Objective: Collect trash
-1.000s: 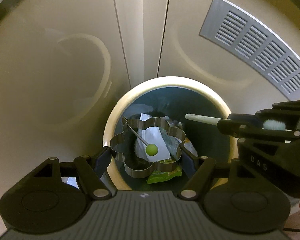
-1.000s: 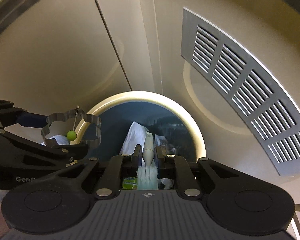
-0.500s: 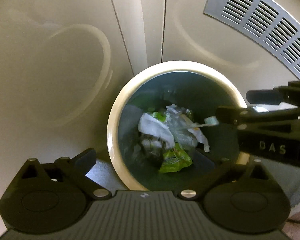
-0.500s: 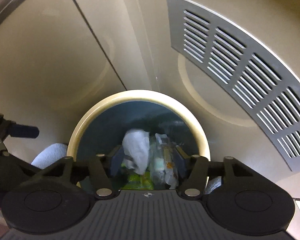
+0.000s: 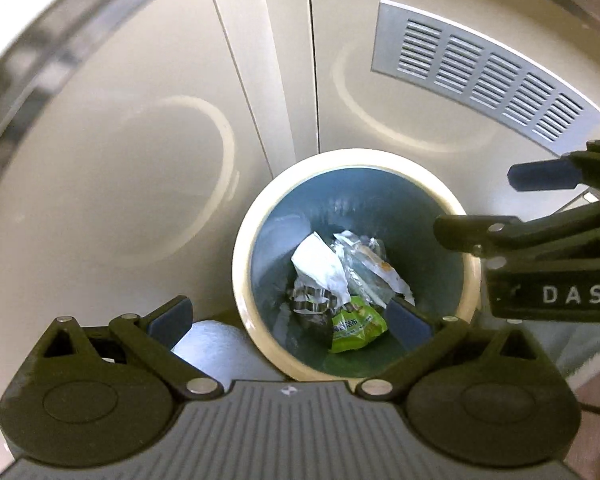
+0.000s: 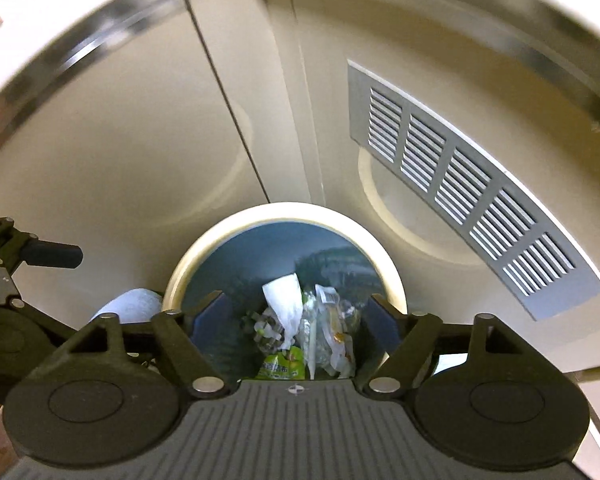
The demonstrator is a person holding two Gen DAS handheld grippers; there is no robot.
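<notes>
Lying loose at the bottom of the cream-rimmed bin (image 5: 236,280): the trash (image 5: 340,276), a heap of white crumpled paper (image 5: 318,266), clear plastic wrappers (image 5: 374,268), a green snack packet (image 5: 356,324) and a flower-shaped metal cutter (image 5: 310,300) half buried beneath. Probably all light; paper and film soft and crushable, film likely slippery between pads, so best pinched at a bunched fold or a sealed edge; cutter stiff and thin-walled, best taken across 1 wall of its rim. Hovering just above the bin mouth, left gripper (image 5: 288,318) with jaws spread fully wide, nothing between them, only the bin's contents showing far below. Beside it, right gripper (image 6: 296,318) likewise empty, jaws having just been opening, parted wide with the heap visible through the gap. Seen from each wrist view, the other tool at the frame's edge, near the rim but apart from it. Just beside the bin on its left, a white rolled object (image 5: 212,340), too dim to identify. Behind, beige cabinet doors (image 5: 100,160) and a grey vent grille (image 5: 480,80). Judged from this: both drops done, next pieces to be sought elsewhere.
</notes>
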